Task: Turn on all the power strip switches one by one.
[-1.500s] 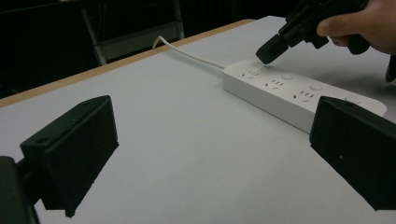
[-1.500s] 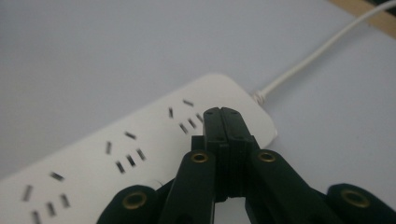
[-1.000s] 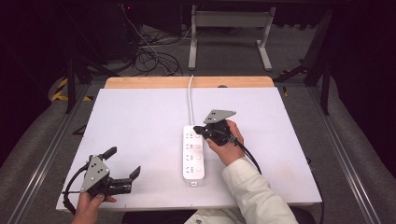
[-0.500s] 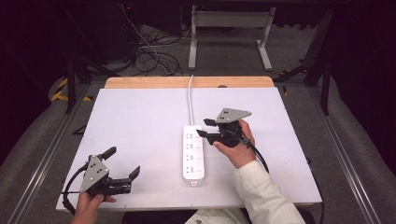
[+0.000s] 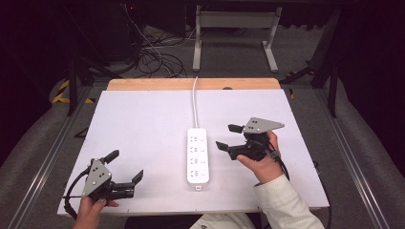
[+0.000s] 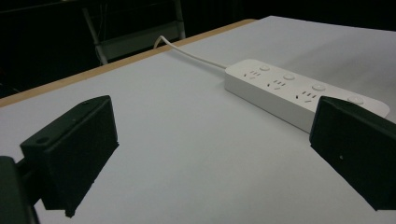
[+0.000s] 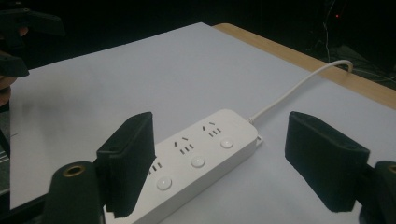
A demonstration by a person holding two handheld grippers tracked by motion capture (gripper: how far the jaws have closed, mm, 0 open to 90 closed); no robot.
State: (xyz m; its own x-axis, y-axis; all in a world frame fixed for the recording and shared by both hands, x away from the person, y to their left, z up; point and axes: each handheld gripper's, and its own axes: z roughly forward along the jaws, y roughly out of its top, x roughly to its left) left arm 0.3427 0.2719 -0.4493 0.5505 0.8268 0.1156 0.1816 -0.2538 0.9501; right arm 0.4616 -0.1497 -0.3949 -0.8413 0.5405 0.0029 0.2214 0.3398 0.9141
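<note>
The power strip (image 5: 197, 156) lies mid-table with its long axis running away from the person, just left of the right gripper (image 5: 229, 138), whose jaws gape empty toward it, while the left gripper (image 5: 125, 167), also spread, sits well apart.

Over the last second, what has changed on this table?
The right gripper has drawn away from the power strip, moving to the right and slightly toward the person. It is open and holds nothing. The left gripper, also open, has stayed near the table's front left corner, and the power strip has not shifted.
</note>
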